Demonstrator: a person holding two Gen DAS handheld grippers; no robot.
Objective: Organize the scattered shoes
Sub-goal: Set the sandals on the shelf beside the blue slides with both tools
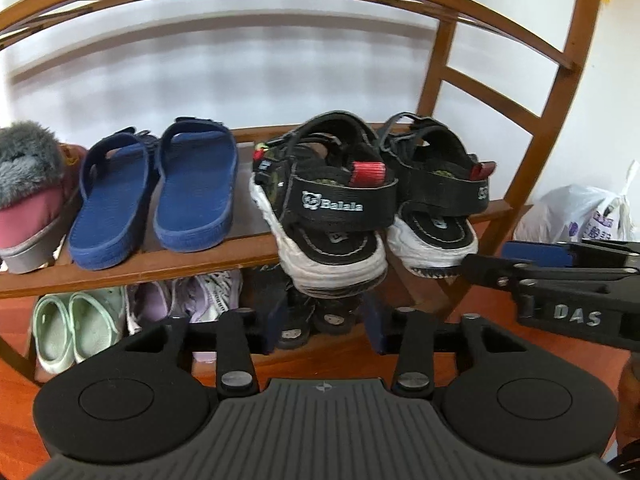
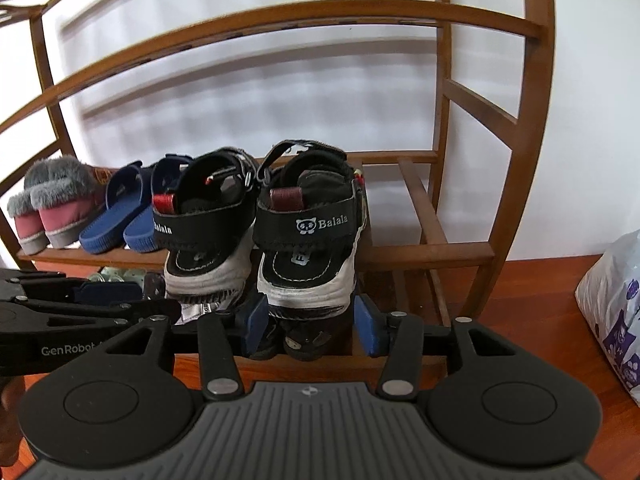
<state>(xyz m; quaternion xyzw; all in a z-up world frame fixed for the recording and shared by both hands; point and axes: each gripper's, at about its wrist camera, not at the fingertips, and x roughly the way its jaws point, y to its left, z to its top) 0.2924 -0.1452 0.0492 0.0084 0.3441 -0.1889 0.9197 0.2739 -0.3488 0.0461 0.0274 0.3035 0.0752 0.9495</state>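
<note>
1. L gripper (image 1: 326, 330) open, pads clear below left black sandal (image 1: 332, 216).
2. R gripper (image 2: 312, 326) open, pads flanking right sandal (image 2: 308, 240) heel, not touching.
3. Both sandals on wooden rack (image 2: 428, 250) shelf, heels overhanging, beside blue slides (image 1: 160, 192).

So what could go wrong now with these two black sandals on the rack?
1. Both black sandals overhang the front edge of the shelf, so they might tip off.
2. The left gripper and right gripper sit just below the heels with jaws apart; a careless pull-back could drag one down.
</note>
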